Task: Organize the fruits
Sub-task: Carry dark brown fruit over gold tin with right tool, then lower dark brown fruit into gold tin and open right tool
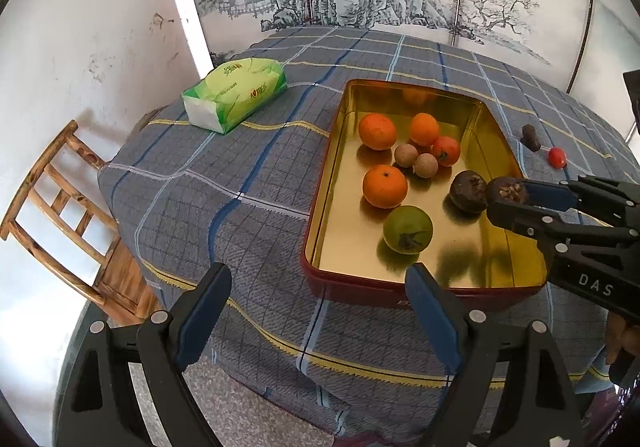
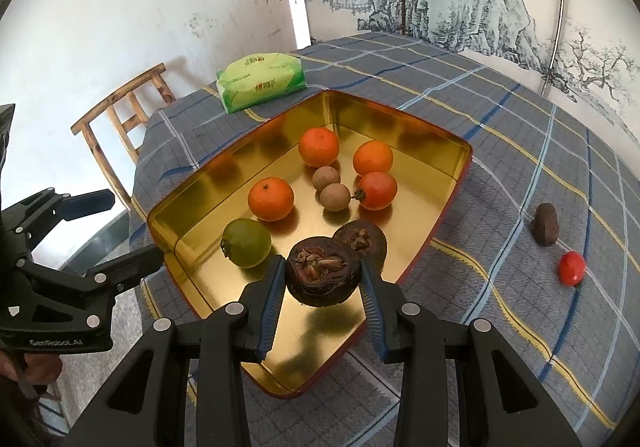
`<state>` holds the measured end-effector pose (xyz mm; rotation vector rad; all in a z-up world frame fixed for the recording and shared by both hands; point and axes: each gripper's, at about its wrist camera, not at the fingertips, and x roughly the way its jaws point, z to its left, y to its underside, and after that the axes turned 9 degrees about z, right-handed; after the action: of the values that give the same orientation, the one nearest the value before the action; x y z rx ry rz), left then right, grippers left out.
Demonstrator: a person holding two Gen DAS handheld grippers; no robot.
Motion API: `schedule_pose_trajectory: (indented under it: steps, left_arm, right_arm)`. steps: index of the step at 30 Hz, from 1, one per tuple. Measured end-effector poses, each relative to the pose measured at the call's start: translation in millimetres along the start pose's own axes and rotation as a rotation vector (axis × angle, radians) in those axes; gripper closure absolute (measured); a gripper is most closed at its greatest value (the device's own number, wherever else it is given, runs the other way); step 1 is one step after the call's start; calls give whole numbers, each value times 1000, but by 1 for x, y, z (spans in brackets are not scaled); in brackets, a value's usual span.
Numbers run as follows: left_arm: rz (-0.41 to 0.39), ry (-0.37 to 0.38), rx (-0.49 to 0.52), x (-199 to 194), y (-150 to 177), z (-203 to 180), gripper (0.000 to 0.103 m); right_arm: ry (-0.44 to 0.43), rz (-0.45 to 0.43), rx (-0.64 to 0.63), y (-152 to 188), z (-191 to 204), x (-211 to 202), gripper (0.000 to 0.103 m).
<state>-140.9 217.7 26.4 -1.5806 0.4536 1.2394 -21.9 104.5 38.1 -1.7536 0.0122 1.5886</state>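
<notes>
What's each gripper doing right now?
Left gripper: open, holding nothing.
Right gripper: shut on a dark water chestnut, held above the gold tin.

- Three oranges: one [image 2: 319, 146], a second [image 2: 373, 157] and a third [image 2: 271, 198], all in the tin.
- One green fruit [image 2: 246, 243] in the tin.
- Two red tomatoes: a larger one [image 2: 377, 190] in the tin, a small one [image 2: 571, 268] on the cloth.
- Two small tan round fruits: one [image 2: 326, 178] and another [image 2: 335, 197], touching, in the tin.
- Two dark water chestnuts: one [image 2: 322, 272] held above the tin, one [image 2: 361, 241] lying in it.
- One dark brown lump [image 2: 546, 224] on the cloth.
- One gold tin [image 2: 456, 175].
- One pack of tissues [image 2: 262, 81].
- One wooden chair [image 2: 120, 115].
- One checked tablecloth [image 2: 500, 135].
- Two grippers: the left gripper [image 1: 318, 311] and the right gripper [image 2: 320, 289].
</notes>
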Motion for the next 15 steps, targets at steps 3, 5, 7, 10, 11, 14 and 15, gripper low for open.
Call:
schedule_pose_trajectory:
  steps: [3, 5, 7, 10, 11, 14, 15]
  left_arm:
    - [2, 0, 0, 1, 0, 1, 17]
    - [3, -1, 1, 1, 0, 1, 17]
    - [3, -2, 1, 1, 1, 1, 17]
    - [6, -1, 2, 2, 2, 1, 17]
    - [8, -3, 2, 3, 3, 1, 17]
    - [10, -5, 2, 4, 3, 2, 16]
    - [11, -5, 1, 4, 3, 2, 16]
  right_arm:
    - [2, 3, -5, -2, 2, 3, 65]
    - [-1, 5, -5, -2, 2, 4, 65]
    - [-3, 8, -5, -3, 2, 6, 65]
    - [-7, 10, -5, -5, 3, 8, 65]
    - [-7, 11, -6, -6, 3, 9, 65]
    - [-12, 11, -6, -9, 5, 12, 65]
    - [-17, 11, -5, -11, 5, 13, 65]
